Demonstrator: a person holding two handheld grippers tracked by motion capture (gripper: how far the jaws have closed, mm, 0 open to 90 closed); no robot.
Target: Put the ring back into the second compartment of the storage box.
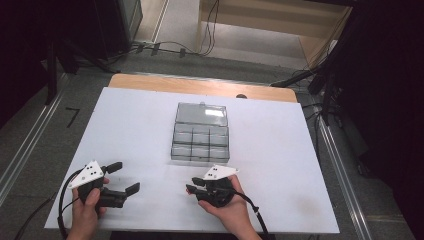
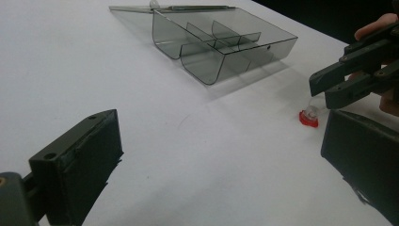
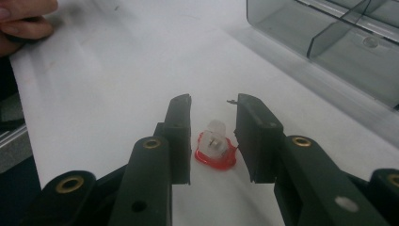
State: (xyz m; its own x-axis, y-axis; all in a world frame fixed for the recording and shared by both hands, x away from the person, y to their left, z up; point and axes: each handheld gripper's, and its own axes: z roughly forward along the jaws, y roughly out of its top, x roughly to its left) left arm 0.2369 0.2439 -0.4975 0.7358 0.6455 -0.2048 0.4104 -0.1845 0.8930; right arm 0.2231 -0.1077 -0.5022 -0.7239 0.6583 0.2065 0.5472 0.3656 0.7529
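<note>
Table (image 1: 150, 125) surface: a white sheet covers most of the top, with a strip of bare wood along the far edge. Dark floor and cables lie beyond it.

Compartment box (image 1: 200, 141): a clear, smoke-tinted plastic organiser standing near the centre of the sheet. Its lid (image 1: 201, 114) is open and lies flat on the far side. Internal dividers split the tray into several cells; the left gripper view (image 2: 226, 44) shows curved cell floors. One small pale item is visible in a cell in the right gripper view (image 3: 370, 42); it is too small to identify.

Left gripper (image 1: 120, 177): held in the person's left hand at the near left of the sheet, well apart from the box. Jaws stand wide apart, with nothing between them.

Right gripper (image 1: 194, 186): held in the right hand at the near centre, in front of the box. Its jaws are narrowly apart and straddle the capped part; the right gripper view (image 3: 214, 136) shows a gap on each side, so the pads are not pressing on it.

Capped part (image 3: 215, 148): a small translucent white piece seated on a red base. It rests on the white sheet between the right gripper's jaws, near the front wall of the box and outside it. In the left gripper view (image 2: 309, 117) it lies just beneath the right gripper's tips.
</note>
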